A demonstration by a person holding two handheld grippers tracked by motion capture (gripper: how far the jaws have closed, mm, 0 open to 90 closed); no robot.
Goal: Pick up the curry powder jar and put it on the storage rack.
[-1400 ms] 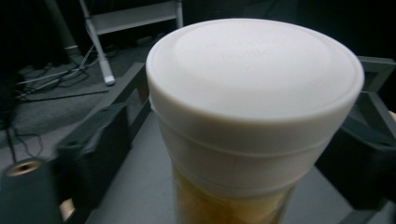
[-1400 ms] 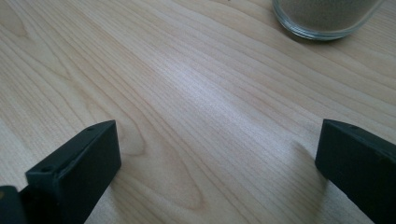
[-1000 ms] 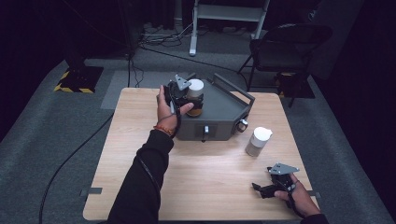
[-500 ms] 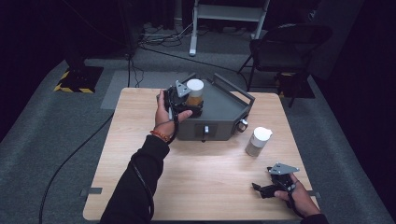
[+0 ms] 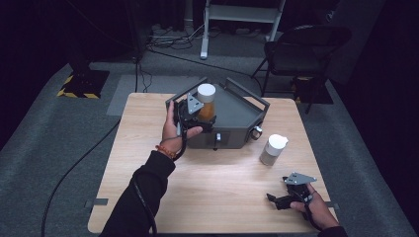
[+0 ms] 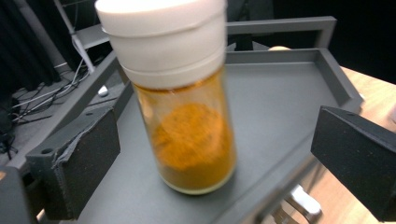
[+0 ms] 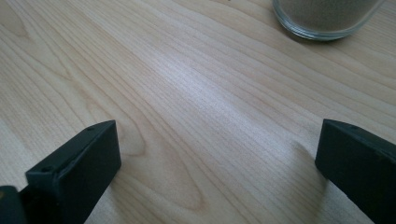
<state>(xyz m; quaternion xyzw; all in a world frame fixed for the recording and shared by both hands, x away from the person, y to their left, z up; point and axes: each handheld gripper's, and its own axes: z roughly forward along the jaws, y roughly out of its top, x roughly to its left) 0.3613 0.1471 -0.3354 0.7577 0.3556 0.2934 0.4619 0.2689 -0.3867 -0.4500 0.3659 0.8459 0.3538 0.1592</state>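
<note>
A: Left arm pose?
B: Forearm reaches up from the near edge of the desk (image 5: 148, 148) to the tray (image 5: 237, 116) at the far edge. The left gripper (image 5: 197, 111) is held level at the tray's left side, its jaws spread wide on either side of the orange jar (image 5: 206, 102), touching neither flank.

A: And the right?
B: The right hand (image 5: 316, 210) rests near the desk's near right corner. The right gripper (image 5: 279, 200) lies low over the wood, pointing left, jaws spread with nothing between them.

A: Where does the jar stand?
B: Upright on the tray floor, towards its left rim.

A: What does each view add?
B: The left gripper view shows the gaps between jaws and orange jar (image 6: 187, 116), its white cap, and the orange powder that fills the lower glass. The right gripper view shows bare wood grain between its jaws and the base of the grey jar (image 7: 327, 16) at the top edge. The high view gives the layout: the grey jar (image 5: 272, 149) stands on the desk just right of the tray's front.

A: Counts?
B: Two jars, one tray, two grippers.
</note>
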